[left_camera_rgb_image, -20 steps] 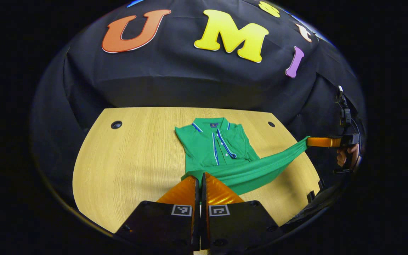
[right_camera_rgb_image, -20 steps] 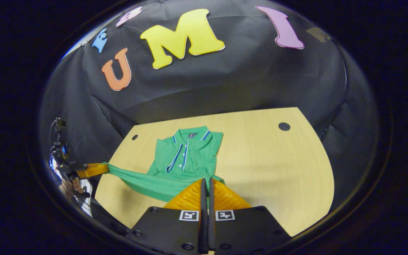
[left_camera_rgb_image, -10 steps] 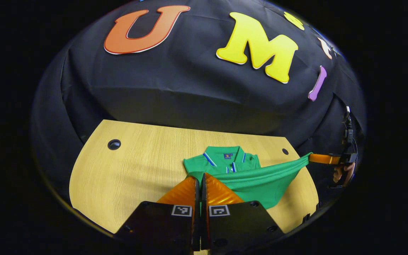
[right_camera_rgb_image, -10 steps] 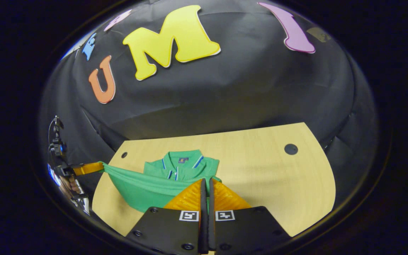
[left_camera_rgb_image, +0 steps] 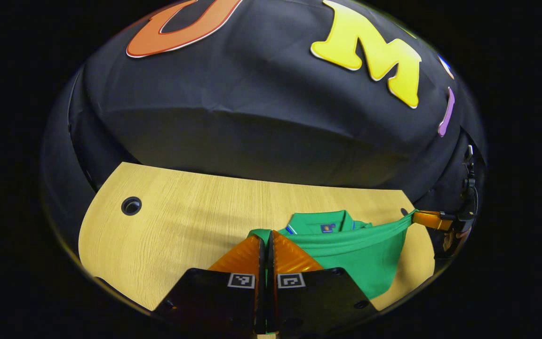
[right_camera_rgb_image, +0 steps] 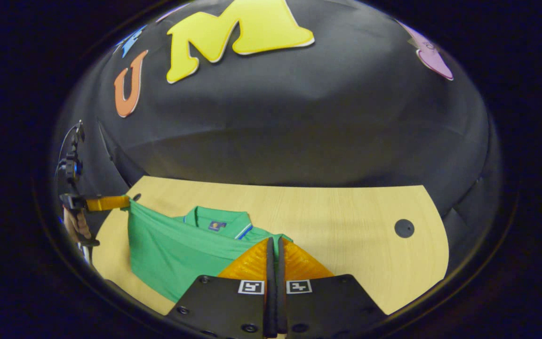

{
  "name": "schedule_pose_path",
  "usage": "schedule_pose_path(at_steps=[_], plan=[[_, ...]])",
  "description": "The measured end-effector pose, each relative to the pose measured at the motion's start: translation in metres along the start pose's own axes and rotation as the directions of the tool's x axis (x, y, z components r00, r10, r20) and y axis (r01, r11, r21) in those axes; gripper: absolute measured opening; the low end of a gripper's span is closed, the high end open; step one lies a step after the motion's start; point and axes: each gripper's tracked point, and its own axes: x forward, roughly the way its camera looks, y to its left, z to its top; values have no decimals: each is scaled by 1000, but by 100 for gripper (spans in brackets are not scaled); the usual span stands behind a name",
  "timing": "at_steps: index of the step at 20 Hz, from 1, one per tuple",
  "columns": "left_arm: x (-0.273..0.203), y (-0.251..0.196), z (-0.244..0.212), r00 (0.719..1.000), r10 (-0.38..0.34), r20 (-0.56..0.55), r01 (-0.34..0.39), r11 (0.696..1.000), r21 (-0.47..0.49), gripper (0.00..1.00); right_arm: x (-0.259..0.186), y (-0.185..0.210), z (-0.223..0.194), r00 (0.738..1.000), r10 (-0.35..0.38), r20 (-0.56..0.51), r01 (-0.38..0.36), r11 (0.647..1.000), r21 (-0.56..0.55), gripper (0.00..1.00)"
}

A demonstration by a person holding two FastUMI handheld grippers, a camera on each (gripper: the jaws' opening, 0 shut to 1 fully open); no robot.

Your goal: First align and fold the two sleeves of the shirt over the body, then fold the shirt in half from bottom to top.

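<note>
Green shirt (left_camera_rgb_image: 346,249) on the wooden table (left_camera_rgb_image: 181,226), collar (left_camera_rgb_image: 320,221) toward the booth wall, lower half lifted off the wood and carried toward that collar. Hem stretched taut as a band between the two tools, cloth hanging in a shallow sling beneath it.

Left tool (left_camera_rgb_image: 266,245): fingers pressed together on one hem corner, no gap visible. Right tool (right_camera_rgb_image: 274,249): likewise pinched tight on the other hem corner. Each tool also seen far off in the other's view, at the end of the stretched hem, with a hand (right_camera_rgb_image: 75,223) behind it.

Sleeves not visible past the raised cloth; judged already folded in, bottom-to-top fold in progress and near its end, hem close to the collar.

Handling, judged: light knit, soft, no stiffness, sags wherever unsupported, not fragile. Corner pinches suit it; even tension between corners needed to keep the hem straight. Slack on one side likely to skew the fold or bunch the cloth. Best lowered level with hem just short of the collar, then released both sides together.
</note>
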Motion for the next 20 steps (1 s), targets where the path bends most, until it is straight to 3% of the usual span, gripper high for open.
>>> schedule_pose_path(at_steps=[6,11,14,20], plan=[[33,4,-15,999,18,-32,-16,999,42,3,36,-7,-11,1000,-29,-6,29,999,15,2],[57,9,-14,999,33,4,-33,998,51,4,48,-20,-7,999,-49,-3,49,998,-38,2],[66,15,-30,998,57,-38,-55,997,59,4,54,-21,-9,999,-47,1,46,995,-93,2],[77,17,-35,997,65,-33,-65,998,19,5,67,-28,-20,998,-52,-24,50,995,-90,3]])
